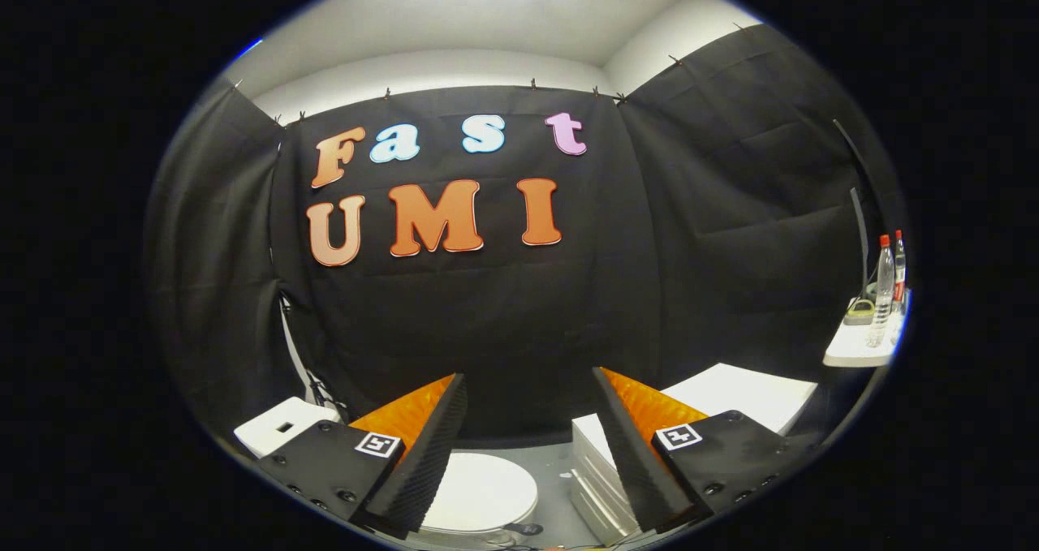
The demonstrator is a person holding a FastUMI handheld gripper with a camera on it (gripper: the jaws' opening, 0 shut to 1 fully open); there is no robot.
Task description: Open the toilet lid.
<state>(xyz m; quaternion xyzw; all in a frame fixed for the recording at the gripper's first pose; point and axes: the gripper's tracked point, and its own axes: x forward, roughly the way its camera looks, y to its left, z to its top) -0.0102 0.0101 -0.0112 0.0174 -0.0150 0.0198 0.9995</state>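
Gripper view has the gripper (528, 454) held high with its jaws spread wide and empty, probably just lining up. Down below, between the fingers, sits the white round plastic toilet lid (479, 494), flat and closed, well out of reach yet.

The gripper (529, 389) is hovering with its fingers spread wide, nothing lying between them; open air is stretching ahead to the black cloth wall (487, 307). Low in the frame, the toilet lid (480, 494) is lying closed with bare floor (552, 470) beside it; a white stepped block (597, 478) is crowding its right, a white box (280, 425) its left; a shelf (856, 348) carrying bottles (883, 291) is jutting in at far right.
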